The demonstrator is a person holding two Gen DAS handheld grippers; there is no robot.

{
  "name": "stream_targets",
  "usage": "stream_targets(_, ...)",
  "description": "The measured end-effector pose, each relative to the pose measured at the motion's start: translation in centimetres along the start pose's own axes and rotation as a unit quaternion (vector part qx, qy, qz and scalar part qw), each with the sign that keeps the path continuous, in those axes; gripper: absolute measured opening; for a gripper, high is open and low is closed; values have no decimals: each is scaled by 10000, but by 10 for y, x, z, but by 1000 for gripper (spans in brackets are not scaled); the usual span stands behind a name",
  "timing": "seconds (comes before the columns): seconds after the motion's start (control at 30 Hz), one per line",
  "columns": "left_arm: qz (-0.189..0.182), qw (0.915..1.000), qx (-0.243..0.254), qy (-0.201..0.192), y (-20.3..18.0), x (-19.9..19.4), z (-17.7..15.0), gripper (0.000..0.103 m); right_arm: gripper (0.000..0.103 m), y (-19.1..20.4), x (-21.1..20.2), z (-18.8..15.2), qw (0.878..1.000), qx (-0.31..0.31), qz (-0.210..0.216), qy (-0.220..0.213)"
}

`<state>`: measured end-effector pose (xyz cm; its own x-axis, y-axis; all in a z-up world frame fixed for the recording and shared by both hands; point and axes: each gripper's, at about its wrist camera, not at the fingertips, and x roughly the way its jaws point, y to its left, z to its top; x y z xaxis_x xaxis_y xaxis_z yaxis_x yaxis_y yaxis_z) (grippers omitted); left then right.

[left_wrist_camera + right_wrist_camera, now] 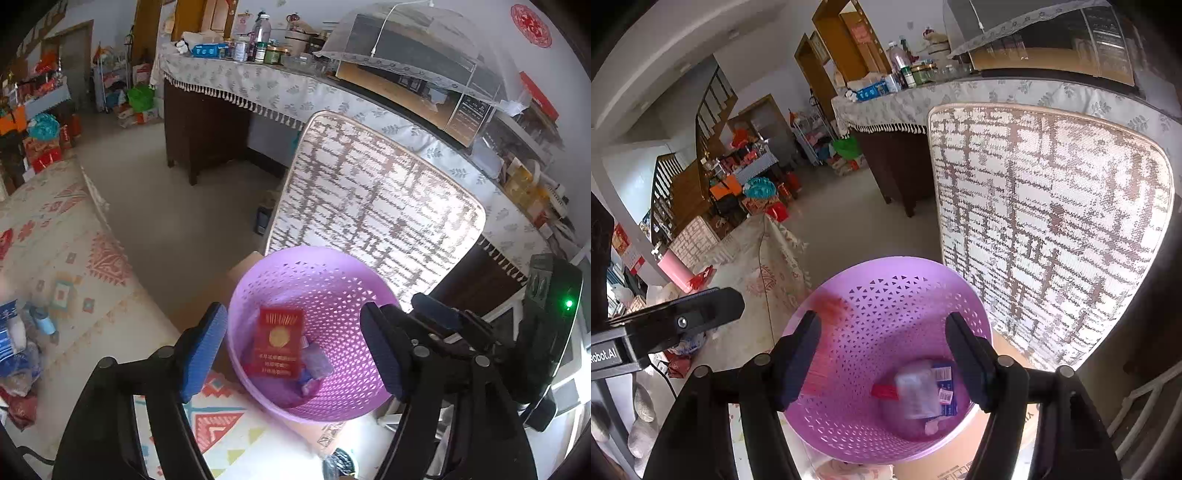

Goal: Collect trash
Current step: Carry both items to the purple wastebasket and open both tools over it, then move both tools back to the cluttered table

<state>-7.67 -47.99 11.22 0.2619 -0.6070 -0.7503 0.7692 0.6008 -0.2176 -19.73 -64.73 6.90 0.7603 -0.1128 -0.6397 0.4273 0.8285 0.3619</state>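
A purple perforated basket (332, 288) (905, 302) stands just below both grippers. My left gripper (293, 352) hangs open over it; a red packet (279, 343) with gold print shows between its fingers, touching neither pad, down inside the basket beside a small purplish wrapper (316, 363). My right gripper (884, 363) is open too, over a blurred clear packet (918, 391) with a blue label and a red scrap (884, 391) at the basket's bottom. A red blur (829, 308) lies along the basket's left wall. Each gripper shows at the edge of the other's view.
A woven chair back (369, 192) (1052, 221) rises right behind the basket, which rests on a cardboard box (997, 446). A patterned cloth (74, 240) with several wrappers (22, 332) spreads to the left. A long table (258, 88) with jars stands beyond.
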Motion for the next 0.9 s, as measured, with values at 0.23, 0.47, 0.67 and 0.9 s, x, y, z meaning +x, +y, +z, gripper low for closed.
stream_targets(0.23, 181, 9995, -174, -212, 19, -37, -30, 75, 87, 14, -10, -19, 9999, -118, -27, -10)
stream_targets(0.47, 420, 9977, -388, -356, 48, -84, -68, 75, 91, 56, -19, -44, 9984, -365, 430, -8)
stream_targets(0.67, 865, 9924, -756, -449, 100, -130, -108, 75, 91, 104, -13, -70, 9940, -484, 916, 340)
stream_targets(0.9, 1594, 9752, -1463, -461, 189, -177, -157, 75, 91, 160, 2, -100, 9868, -684, 1244, 776)
